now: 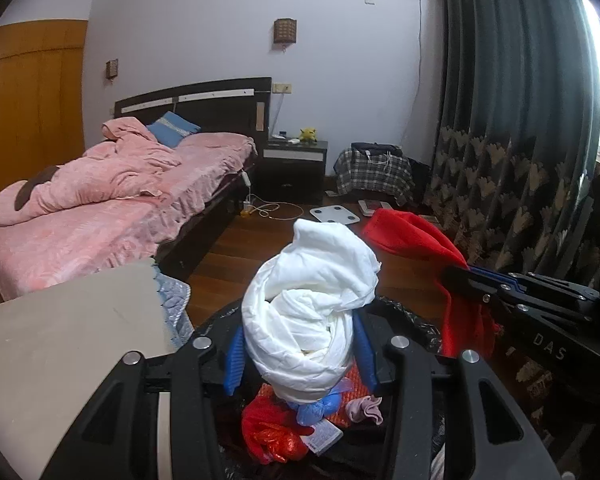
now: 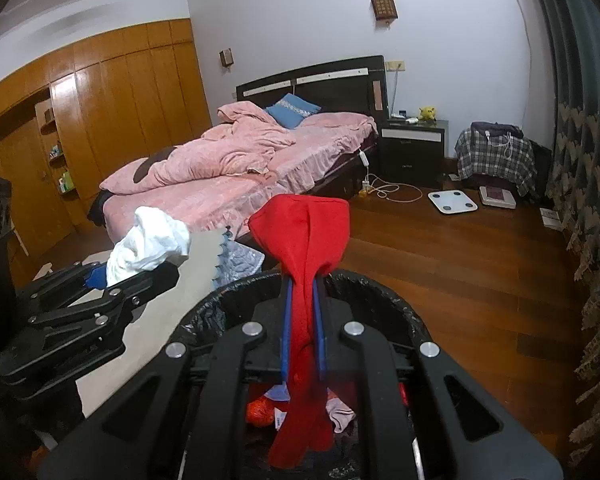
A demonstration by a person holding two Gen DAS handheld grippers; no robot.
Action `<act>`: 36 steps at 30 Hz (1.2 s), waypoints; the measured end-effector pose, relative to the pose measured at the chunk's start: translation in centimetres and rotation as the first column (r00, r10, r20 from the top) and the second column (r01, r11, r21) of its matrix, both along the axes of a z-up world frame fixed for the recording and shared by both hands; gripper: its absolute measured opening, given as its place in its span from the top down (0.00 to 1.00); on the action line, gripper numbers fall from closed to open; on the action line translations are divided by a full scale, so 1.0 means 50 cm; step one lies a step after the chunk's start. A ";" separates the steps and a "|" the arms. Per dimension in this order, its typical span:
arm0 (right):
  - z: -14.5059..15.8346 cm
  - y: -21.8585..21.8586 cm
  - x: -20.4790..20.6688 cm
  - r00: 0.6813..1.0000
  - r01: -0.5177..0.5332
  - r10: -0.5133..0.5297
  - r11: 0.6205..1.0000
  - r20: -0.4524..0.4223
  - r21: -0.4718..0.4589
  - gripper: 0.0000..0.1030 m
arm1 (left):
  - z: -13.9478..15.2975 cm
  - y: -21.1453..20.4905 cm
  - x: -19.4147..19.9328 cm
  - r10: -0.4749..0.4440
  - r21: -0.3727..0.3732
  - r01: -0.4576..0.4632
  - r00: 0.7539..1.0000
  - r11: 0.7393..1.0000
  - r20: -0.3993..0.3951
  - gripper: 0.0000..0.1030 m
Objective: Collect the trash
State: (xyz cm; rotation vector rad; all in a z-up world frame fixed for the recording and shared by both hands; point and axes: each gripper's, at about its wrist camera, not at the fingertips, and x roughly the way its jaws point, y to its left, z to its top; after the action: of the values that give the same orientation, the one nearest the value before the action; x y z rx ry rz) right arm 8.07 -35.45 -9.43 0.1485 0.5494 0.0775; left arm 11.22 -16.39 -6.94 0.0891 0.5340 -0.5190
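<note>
Trash in hand at both grippers; left gripper [image 1: 300,354] closed on a white crumpled wad [image 1: 312,308], right gripper [image 2: 302,330] clamped tight on a red cloth [image 2: 304,264] whose long axis hangs vertically through the jaws. The black-lined bin [image 2: 380,292] lies directly beneath both, at the edge of the grey worktop [image 1: 68,336]; it already contains red plastic and paper. Judgement: release is a straight drop; right gripper sits more squarely over the opening.
</note>
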 end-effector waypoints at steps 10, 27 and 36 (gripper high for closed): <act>-0.054 -0.007 0.053 0.997 -0.008 0.009 1.000 -0.074 0.018 0.91 | -0.048 -0.014 0.055 0.000 0.010 0.001 0.998 1.000 -0.059 0.56; -0.064 -0.033 0.048 0.994 0.083 -0.084 0.996 -0.066 -0.016 0.13 | -0.031 0.015 0.086 -0.006 -0.045 0.002 0.996 0.999 -0.091 0.17; -0.001 -0.007 0.012 0.999 0.044 -0.044 0.999 -0.032 0.019 0.05 | 0.024 0.085 0.044 0.066 -0.012 -0.066 0.997 0.998 -0.048 0.06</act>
State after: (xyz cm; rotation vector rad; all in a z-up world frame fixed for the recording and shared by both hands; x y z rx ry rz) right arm 8.69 -35.83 -9.49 0.1814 0.5769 0.0380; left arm 13.43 -12.16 -5.77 0.0456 0.5778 -0.4614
